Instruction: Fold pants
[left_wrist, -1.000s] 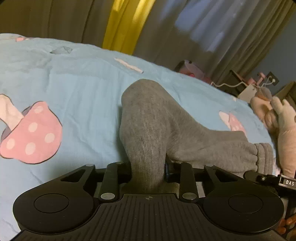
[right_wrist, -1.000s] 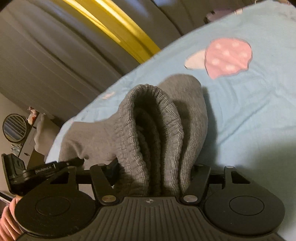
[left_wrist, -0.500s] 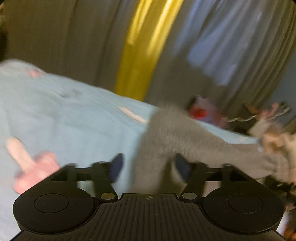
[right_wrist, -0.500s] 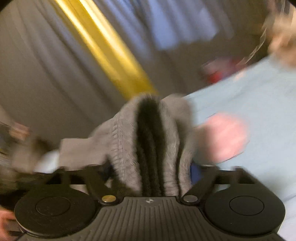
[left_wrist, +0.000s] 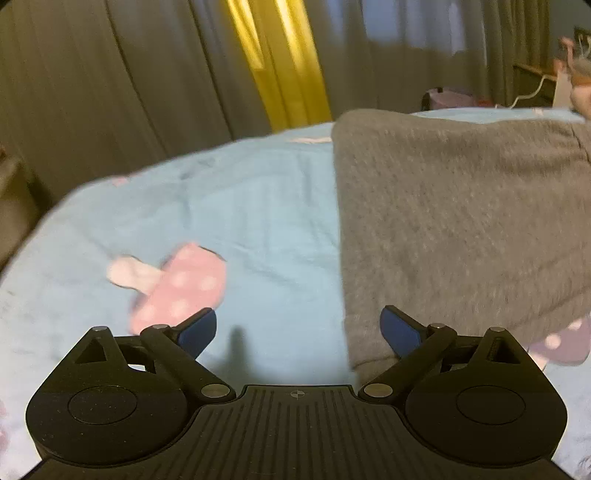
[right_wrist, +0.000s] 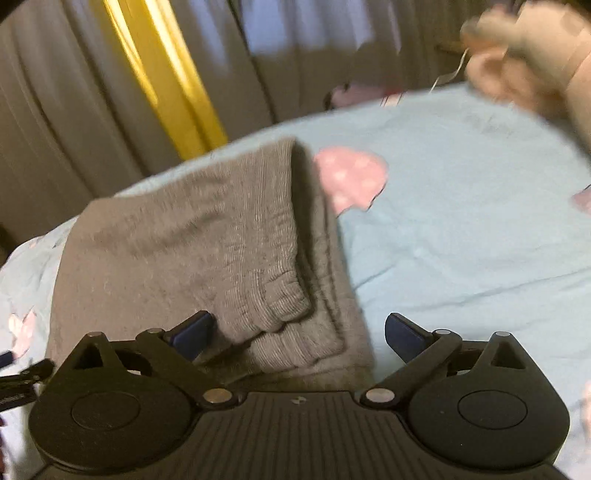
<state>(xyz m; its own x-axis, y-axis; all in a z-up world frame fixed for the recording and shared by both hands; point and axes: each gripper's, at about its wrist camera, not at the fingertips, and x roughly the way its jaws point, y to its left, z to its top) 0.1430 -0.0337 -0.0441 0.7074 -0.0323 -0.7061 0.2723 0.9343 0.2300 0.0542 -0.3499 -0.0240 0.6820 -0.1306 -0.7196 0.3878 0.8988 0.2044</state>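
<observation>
A blue sheet (left_wrist: 266, 206) with pink mushroom prints covers the bed, and everything else sits on it. The grey pants (left_wrist: 458, 221) lie folded flat on the sheet; in the right wrist view their ribbed waistband (right_wrist: 284, 291) is doubled over at the near right edge of the pile, though blur makes the number of layers hard to tell. A pink mushroom (right_wrist: 351, 177) shows on the sheet just past the pants' far right corner. The left gripper (left_wrist: 298, 330) is spread wide over the sheet at the pants' left edge, holding nothing. The right gripper (right_wrist: 299, 332) is likewise spread, with the waistband corner lying loose between its blue pads (right_wrist: 402, 336).
</observation>
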